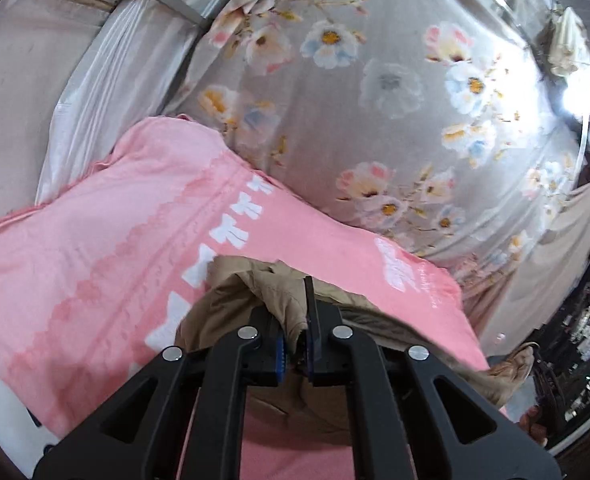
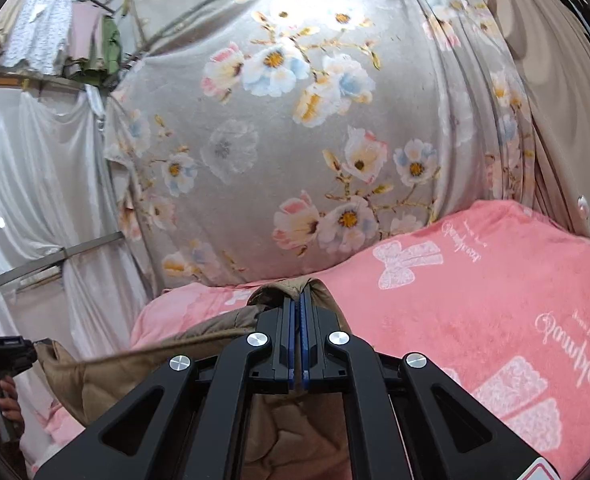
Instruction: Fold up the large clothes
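A tan, quilted garment point(image 2: 107, 376) hangs gathered between two handheld grippers above a bed spread with a pink blanket point(image 2: 475, 292) printed with white lace bows and script lettering. In the left wrist view the left gripper point(image 1: 295, 316) is clamped on a bunched fold of the tan garment point(image 1: 271, 288), the soft, matte cloth puckering up between the black fingers and spilling over them in rumpled creases, with more of it drooping below the frame of the tool. In the right wrist view the right gripper point(image 2: 297, 308) has its fingers pressed together on a thin edge of the same garment, whose stitched hem peeks out just past the tips; from there the fabric runs in a taut, slightly sagging band toward the left of the picture, its quilted lining showing in puffy panels. At that far left edge a person's hand point(image 2: 5, 400) grips the handle of the other tool. The garment sits lifted over the near part of the pink blanket point(image 1: 107, 248), not spread flat on it. Behind the bed hangs a grey curtain with pastel flowers point(image 2: 295, 128), flanked by pale, shiny drapes point(image 2: 35, 168). No containers can be made out in either view.
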`<state>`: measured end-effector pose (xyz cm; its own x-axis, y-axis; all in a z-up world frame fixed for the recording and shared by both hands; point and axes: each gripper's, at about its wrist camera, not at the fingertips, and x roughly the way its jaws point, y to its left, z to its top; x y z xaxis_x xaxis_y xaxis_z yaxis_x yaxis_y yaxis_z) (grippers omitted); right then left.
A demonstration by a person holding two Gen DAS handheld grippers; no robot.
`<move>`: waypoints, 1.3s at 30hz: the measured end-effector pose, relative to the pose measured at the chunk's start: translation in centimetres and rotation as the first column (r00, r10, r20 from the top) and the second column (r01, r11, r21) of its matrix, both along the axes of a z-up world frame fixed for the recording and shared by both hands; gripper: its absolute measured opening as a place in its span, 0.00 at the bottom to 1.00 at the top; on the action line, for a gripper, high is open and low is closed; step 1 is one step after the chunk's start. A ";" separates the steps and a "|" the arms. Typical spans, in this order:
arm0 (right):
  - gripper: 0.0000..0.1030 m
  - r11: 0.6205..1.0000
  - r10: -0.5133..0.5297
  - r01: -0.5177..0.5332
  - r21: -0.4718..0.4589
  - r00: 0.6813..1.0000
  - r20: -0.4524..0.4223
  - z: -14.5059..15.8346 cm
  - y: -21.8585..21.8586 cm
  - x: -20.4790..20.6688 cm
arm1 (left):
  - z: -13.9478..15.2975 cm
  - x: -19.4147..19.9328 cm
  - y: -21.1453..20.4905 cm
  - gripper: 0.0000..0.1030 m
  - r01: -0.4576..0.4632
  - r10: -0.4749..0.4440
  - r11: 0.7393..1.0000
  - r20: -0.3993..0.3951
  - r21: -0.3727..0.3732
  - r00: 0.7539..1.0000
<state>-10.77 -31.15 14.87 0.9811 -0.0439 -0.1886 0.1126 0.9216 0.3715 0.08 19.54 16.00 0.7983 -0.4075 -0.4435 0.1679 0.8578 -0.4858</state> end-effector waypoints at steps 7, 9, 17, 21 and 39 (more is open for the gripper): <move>0.02 0.997 -0.039 0.048 0.061 0.989 -0.139 -3.3 -3.6 12.2 | -2.5 11.1 -3.1 0.06 -0.042 0.049 0.994 -0.065 0.105 0.997; 0.02 0.995 -0.047 0.061 0.074 0.983 -0.175 -4.2 -4.3 15.3 | -3.3 13.7 -4.1 0.06 -0.054 0.064 0.989 -0.072 0.138 0.995; 0.02 0.991 -0.072 0.106 0.082 0.938 -0.339 -10.1 -5.5 25.4 | -9.4 23.2 -8.4 0.06 -0.112 0.167 0.929 -0.130 0.352 0.977; 0.02 0.991 -0.079 0.116 0.066 0.909 -0.408 -13.2 -5.8 27.9 | -13.4 26.4 -9.2 0.06 -0.098 0.191 0.911 -0.200 0.402 0.961; 0.02 0.989 -0.028 0.106 0.100 0.813 -0.581 -21.0 -5.7 32.6 | -21.5 29.9 -10.9 0.08 -0.062 0.206 0.888 -0.274 0.455 0.939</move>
